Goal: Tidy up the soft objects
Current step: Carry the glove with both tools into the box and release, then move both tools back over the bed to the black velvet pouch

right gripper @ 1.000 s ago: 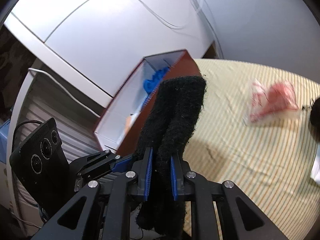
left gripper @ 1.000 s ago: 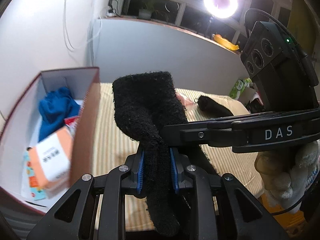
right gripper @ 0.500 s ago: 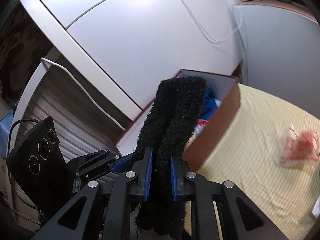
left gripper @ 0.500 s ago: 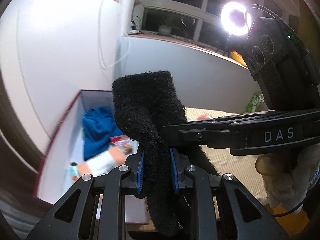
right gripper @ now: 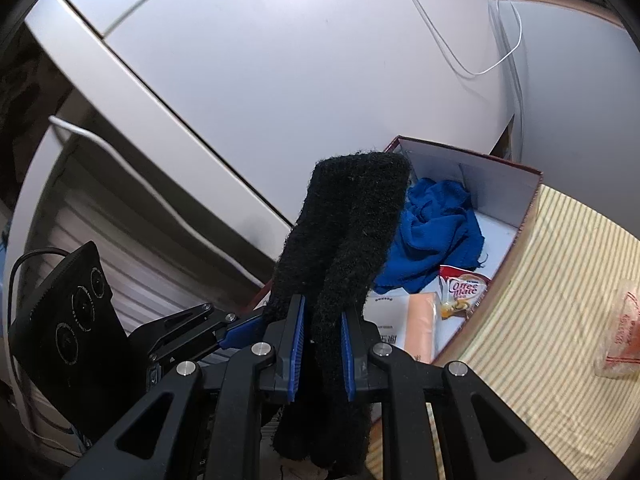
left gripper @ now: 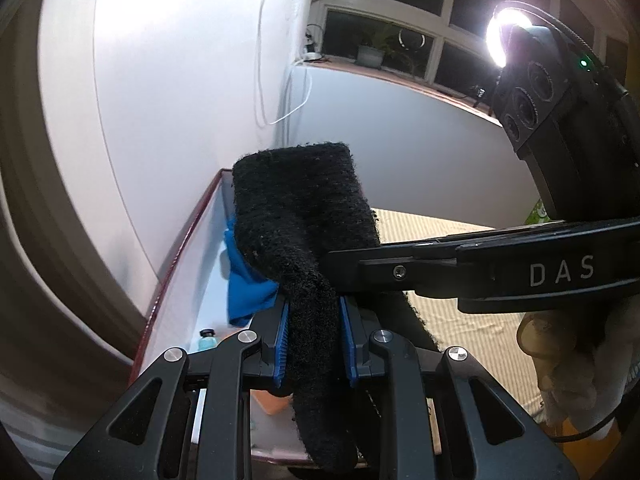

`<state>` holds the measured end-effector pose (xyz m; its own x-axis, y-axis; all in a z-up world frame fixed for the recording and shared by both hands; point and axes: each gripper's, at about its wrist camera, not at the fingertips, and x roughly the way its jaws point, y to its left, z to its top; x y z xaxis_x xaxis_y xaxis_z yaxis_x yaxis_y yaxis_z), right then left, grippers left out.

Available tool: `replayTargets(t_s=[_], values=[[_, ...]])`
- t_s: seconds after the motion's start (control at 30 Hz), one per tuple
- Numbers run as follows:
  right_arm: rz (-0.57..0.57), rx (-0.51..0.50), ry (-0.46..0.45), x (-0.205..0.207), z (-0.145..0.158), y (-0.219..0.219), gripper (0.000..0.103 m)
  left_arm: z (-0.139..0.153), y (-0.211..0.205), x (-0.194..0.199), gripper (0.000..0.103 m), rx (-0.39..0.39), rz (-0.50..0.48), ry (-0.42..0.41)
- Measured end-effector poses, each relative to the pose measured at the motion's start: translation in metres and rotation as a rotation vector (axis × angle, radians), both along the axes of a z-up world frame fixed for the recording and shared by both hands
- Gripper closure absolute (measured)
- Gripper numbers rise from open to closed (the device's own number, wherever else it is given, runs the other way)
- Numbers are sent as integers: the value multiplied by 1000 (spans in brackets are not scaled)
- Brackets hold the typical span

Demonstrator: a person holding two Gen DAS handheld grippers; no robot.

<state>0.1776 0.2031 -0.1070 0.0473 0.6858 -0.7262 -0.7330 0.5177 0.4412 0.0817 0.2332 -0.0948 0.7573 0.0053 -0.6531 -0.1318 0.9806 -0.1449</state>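
The open maroon cardboard box sits on the striped yellow bedcover, against the white wall. Inside it, a crumpled blue cloth lies behind a Coffee-mate sachet and an orange-and-white packet.

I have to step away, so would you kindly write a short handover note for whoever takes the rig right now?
Left gripper: shut on the black sock, held up over the box.
Right gripper: shut on the same black sock, alongside the left.
Box: red-edged cardboard, at the edge of the striped cloth; it already holds a blue cloth, a Coffee Mate packet and a peach pack.
Done: sock picked up and brought to the box.
Left: lower it in and release; a red-printed plastic bag lies out on the striped cloth.
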Motion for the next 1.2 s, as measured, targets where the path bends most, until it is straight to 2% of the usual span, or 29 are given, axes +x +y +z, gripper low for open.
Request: replayTargets(t_s=[0.23,0.47,0.53,0.6,0.67,0.7,0.8,0.97,1.13,1.2], values=[[-22,-29,26,15,-16,16,88,-15,12,9,83,3,33,33],[-65,-71,23,31,-34,16,88,-28,13,13,82,69,83,70],[-78,-91,4,32,-33,13,88,-30,16,14,72,66,96,82],[-91,-102,-16,33,-32,10,88,-31,17,13,55,65,108,83],[-88,-105,-14,35,-31,7,87,-29,16,13,45,76,117,83],[-88,-108,-19,34,-31,6,83,-28,17,12,41,80,120,83],[-93,-121,-51,30,-27,1,71,-26,17,10,40,93,121,75],[-112,-110,-48,29,-26,-12,62,-22,12,4,40,96,119,65],[-147,-102,-56,25,-28,-31,58,-17,4,-2,40,75,110,45],[-163,-90,-59,22,-29,-44,53,-16,0,-4,40,65,106,39]])
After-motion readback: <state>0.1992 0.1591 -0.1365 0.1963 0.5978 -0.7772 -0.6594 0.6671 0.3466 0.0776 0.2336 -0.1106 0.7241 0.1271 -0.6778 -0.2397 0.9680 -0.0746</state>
